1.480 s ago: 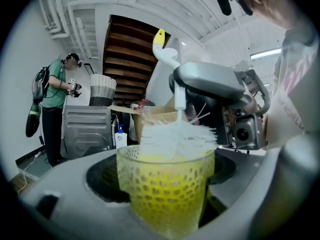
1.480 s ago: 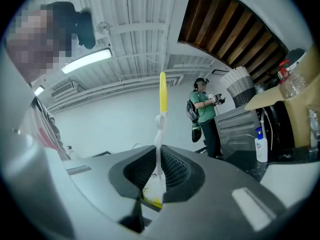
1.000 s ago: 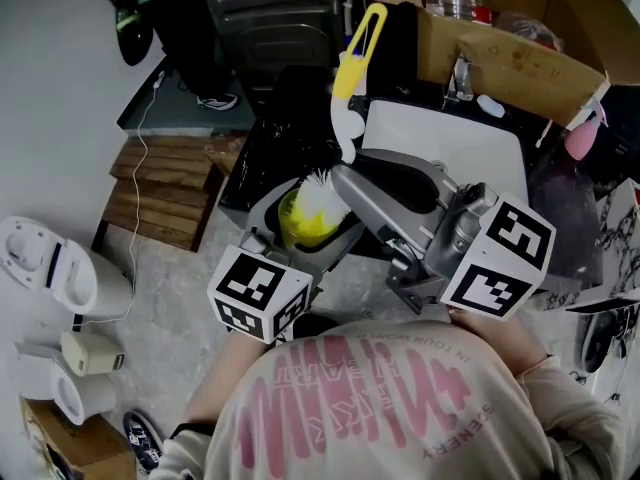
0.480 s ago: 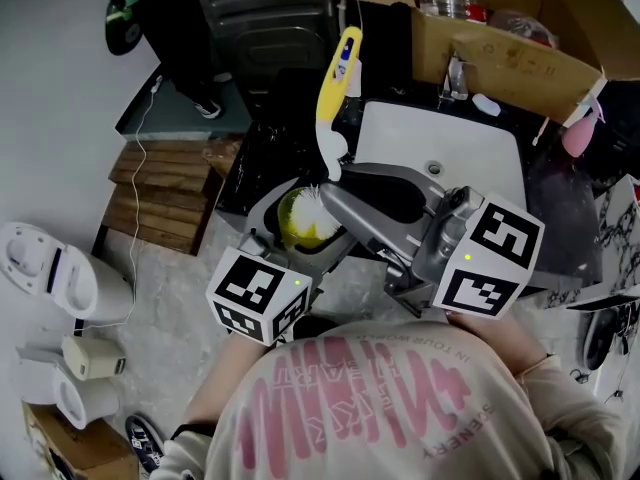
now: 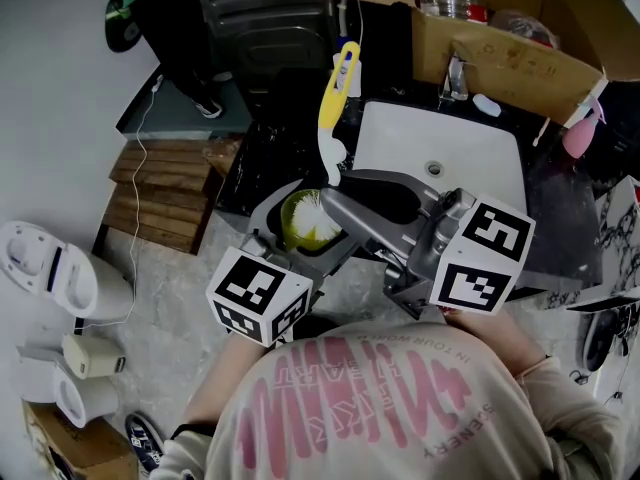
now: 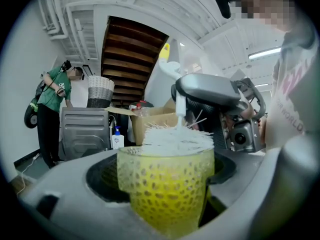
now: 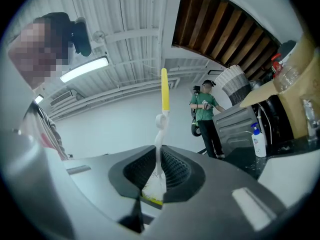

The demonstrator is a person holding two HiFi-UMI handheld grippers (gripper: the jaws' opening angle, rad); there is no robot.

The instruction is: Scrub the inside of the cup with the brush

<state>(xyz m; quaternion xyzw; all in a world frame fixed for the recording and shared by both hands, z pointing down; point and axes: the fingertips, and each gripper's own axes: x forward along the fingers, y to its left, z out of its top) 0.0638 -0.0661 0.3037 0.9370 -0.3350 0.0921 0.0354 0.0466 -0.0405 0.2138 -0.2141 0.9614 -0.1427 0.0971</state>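
a: start at the left. what's the left gripper doing?

b: it is clamped on the cup, one jaw on each side of the wall, about halfway up. the cup sits upright in the air, mouth up, just before the sink.

a: how would the cup handle?

b: it looks like thin, dimpled yellow plastic, so i'd judge it light and a bit springy. a hard squeeze may dent it, and a loose one may let it turn under the scrubbing. the mid-wall hold seems right.

a: and the brush?

b: its white bristles are in the mouth of the cup, with their top fringe above the rim. the yellow handle sticks up and away, a little tilted. the stem looks stiff and the bristles soft.

a: who holds it?

b: the right gripper, its jaws nearly together on the white stem just above the bristles. that low grip should give good control, though the long handle above could swing about.

a: so the two grippers are close?

b: very close, with the right one's tips just over the cup's rim.
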